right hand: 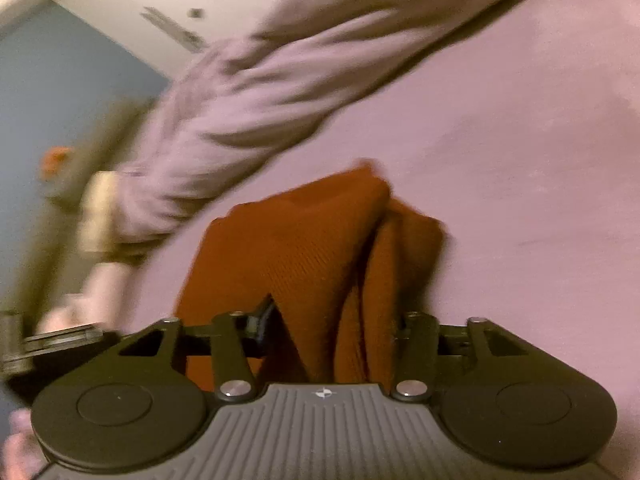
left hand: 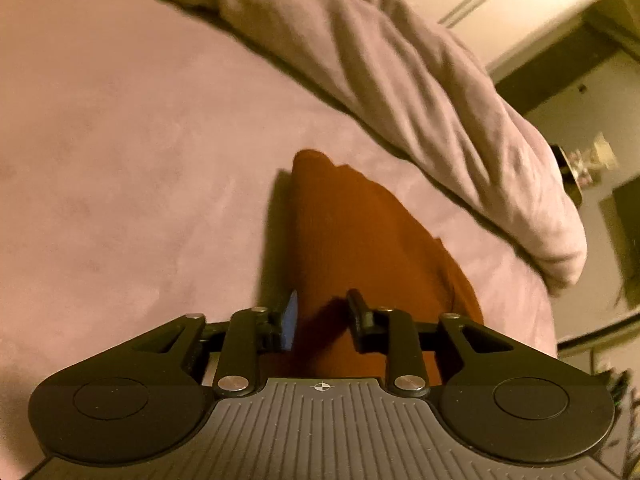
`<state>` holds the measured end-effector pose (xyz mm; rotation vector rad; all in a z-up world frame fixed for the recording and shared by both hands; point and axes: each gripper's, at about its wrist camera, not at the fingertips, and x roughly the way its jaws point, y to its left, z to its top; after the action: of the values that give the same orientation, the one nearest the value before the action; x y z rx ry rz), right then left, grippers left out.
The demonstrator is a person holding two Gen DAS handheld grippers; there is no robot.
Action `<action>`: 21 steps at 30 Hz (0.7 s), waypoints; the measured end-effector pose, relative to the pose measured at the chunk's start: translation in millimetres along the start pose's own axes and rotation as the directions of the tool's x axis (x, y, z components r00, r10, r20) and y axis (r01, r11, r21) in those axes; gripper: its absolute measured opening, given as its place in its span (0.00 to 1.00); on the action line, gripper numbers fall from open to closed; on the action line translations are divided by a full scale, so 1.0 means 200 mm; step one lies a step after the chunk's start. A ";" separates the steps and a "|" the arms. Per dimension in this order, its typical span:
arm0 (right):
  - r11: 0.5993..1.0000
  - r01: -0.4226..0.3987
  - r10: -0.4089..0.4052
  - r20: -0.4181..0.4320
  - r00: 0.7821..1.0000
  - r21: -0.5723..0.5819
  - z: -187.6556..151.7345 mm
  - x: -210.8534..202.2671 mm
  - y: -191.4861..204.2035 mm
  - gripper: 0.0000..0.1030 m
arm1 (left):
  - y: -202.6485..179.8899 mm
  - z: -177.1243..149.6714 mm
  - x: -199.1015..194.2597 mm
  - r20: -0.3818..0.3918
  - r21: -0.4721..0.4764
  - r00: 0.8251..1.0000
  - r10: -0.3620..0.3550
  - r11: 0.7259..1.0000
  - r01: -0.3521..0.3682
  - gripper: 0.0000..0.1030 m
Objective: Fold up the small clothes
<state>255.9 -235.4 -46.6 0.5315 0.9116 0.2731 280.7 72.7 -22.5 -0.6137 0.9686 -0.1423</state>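
A rust-orange ribbed garment (left hand: 352,248) hangs over a pink bed (left hand: 120,160), lifted by both tools. The left gripper (left hand: 320,312) and right gripper (right hand: 336,320) each pinch its cloth, apparently; the right view is blurred. A loose pinch could drop a corner and skew the fold.

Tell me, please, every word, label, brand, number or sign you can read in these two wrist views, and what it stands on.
No readable text in either view.
Left gripper body: only a small round crosshair mark, no letters.
Right gripper body: the same mark, blurred.
Rust-coloured garment, pink bedcover, pillow: no label or print visible.
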 end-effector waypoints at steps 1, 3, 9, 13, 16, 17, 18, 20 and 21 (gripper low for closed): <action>0.998 0.041 -0.039 0.045 0.998 -0.042 -0.01 -0.05 0.02 0.53 | -0.01 -0.03 -0.02 0.012 0.030 1.000 0.012 0.999 -0.013 0.47; 0.985 0.099 -0.083 0.118 0.990 -0.139 -0.05 -0.17 0.09 0.53 | -0.04 -0.10 -0.05 0.046 0.088 0.997 0.061 0.994 -0.065 0.50; 0.903 0.125 -0.065 0.157 0.985 -0.410 -0.27 -0.27 0.32 0.42 | -0.06 -0.28 -0.12 0.116 0.117 0.983 0.139 0.981 -0.153 0.60; 0.848 0.170 -0.097 0.168 0.981 -0.503 -0.41 -0.25 0.40 0.38 | -0.02 -0.39 -0.23 0.142 0.128 0.973 0.181 0.971 -0.199 0.62; 0.825 0.223 -0.145 0.187 0.972 -0.520 -0.45 -0.25 0.39 0.38 | 0.01 -0.47 -0.24 0.123 0.165 0.970 0.211 0.959 -0.230 0.63; 0.830 0.230 -0.157 0.184 0.970 -0.509 -0.46 -0.24 0.38 0.38 | 0.01 -0.49 -0.23 0.119 0.173 0.968 0.220 0.956 -0.239 0.63; 0.839 0.230 -0.165 0.171 0.971 -0.493 -0.47 -0.25 0.36 0.38 | 0.01 -0.50 -0.22 0.113 0.182 0.968 0.224 0.953 -0.242 0.63; 0.833 0.248 -0.191 0.163 0.968 -0.495 -0.49 -0.24 0.35 0.38 | 0.00 -0.51 -0.19 0.093 0.210 0.968 0.234 0.946 -0.248 0.63; 0.819 0.259 -0.201 0.166 0.965 -0.512 -0.50 -0.23 0.35 0.38 | -0.02 -0.51 -0.17 0.087 0.234 0.966 0.244 0.938 -0.257 0.63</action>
<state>148.5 -164.7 -26.5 -0.0828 0.7450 0.2602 179.6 38.7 -37.7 -0.2636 0.9487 -0.0153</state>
